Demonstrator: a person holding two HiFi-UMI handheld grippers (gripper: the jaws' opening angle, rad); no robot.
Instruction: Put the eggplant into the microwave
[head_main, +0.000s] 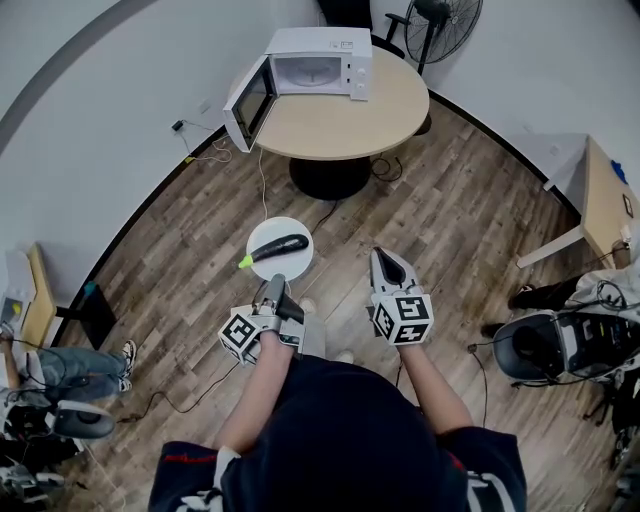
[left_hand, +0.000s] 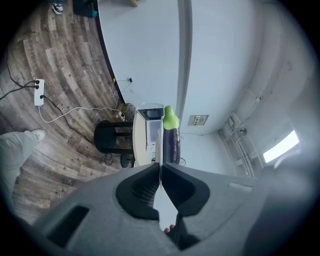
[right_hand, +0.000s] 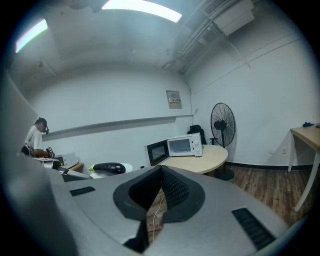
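Note:
A dark purple eggplant with a green stem lies on a small white plate. My left gripper is shut on the plate's near rim and holds it above the floor. In the left gripper view the plate shows edge-on as a thin white line between the jaws, with the eggplant beside it. The white microwave stands on the round wooden table ahead, its door swung open to the left. My right gripper is shut on nothing, to the right of the plate. The right gripper view shows the microwave and the eggplant.
A standing fan is behind the table. A wooden desk stands at the right, a chair and gear near it. A seated person's legs are at the left. Cables trail over the wooden floor.

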